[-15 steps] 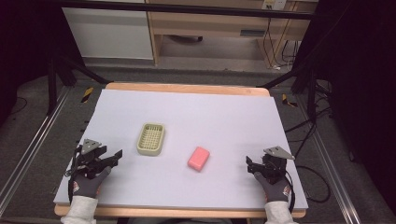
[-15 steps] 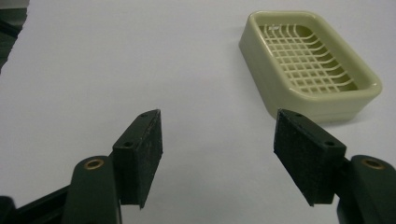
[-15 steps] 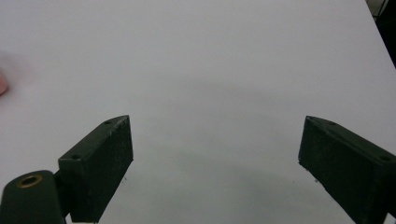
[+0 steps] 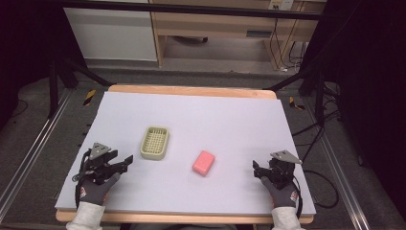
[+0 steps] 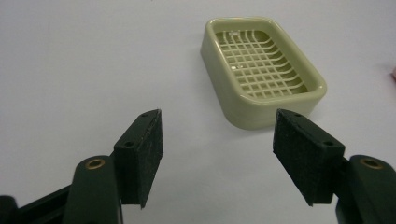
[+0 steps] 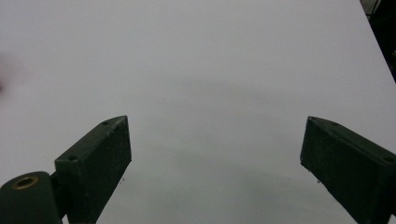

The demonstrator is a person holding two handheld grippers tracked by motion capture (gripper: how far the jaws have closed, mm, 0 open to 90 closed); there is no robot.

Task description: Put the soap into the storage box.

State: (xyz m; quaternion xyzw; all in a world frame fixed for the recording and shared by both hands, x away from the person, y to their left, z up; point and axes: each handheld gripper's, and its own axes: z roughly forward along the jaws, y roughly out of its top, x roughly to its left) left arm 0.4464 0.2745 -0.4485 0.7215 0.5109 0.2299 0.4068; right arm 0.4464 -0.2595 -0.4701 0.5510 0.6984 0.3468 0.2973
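Resting unmarked: soap dish (image 4: 154, 143), pink soap (image 4: 204, 162)

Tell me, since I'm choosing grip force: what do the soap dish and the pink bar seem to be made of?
The soap dish looks like moulded hard plastic, pale green with a slight sheen; its thin lattice floor and rounded, even walls suggest that. The pink bar looks like soap, or possibly a sponge: matte, with soft rounded corners, but too small to tell for sure.

The soap dish (image 5: 264, 70) looks like smooth, slightly glossy plastic on a matt white table (image 5: 84, 60) edged in wood
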